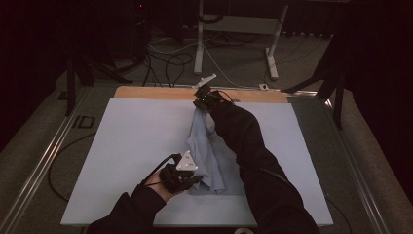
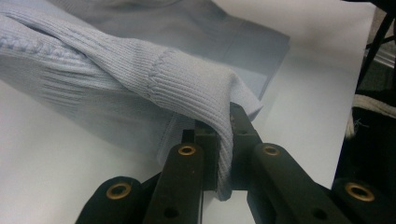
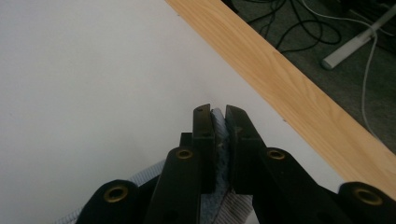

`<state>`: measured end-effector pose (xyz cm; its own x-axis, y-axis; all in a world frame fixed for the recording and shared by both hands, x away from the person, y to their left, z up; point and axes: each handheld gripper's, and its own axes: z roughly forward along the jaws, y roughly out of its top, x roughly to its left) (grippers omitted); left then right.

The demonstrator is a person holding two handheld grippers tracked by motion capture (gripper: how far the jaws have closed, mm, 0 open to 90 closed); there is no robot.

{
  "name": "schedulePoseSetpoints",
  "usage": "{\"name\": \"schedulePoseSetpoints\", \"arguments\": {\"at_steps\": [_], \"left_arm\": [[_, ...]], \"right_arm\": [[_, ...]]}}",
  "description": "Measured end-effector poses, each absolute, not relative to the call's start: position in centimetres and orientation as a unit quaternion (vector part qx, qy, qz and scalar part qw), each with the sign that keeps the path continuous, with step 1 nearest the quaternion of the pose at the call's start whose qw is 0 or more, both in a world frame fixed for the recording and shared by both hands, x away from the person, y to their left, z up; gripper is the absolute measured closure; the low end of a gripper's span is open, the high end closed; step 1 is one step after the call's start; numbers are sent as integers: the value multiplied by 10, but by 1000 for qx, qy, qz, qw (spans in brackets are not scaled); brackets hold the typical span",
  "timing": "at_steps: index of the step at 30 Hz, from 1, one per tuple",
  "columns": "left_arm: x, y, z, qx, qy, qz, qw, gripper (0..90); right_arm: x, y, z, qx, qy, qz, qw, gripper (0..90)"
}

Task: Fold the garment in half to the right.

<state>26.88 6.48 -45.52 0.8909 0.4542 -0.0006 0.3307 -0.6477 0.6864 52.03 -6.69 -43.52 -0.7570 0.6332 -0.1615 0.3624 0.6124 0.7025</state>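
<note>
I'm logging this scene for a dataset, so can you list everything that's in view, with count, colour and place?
knitted garment: one, pale blue, mid-table, stretched between both grippers
white sheet: one, covers the tabletop
wooden table edge: one, light brown, far side
desk legs: white, on the floor beyond the table
cables: several, dark and white, on the floor beyond
left gripper: one, black, near edge, shut on a ribbed hem
right gripper: one, black, far edge, shut on the cloth
sleeves: two, black, from the bottom
</note>
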Motion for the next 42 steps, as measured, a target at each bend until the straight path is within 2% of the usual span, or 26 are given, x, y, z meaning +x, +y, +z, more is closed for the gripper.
{"name": "schedulePoseSetpoints", "arguments": {"at_steps": [19,42], "left_arm": [[276,21,-459,918,179,75,347,870],[283,-18,-480,934,157,71,312,869]], "right_arm": [[521,-115,-444,303,862,362,186,837],[524,-147,-463,308,855,385,161,833]]}}
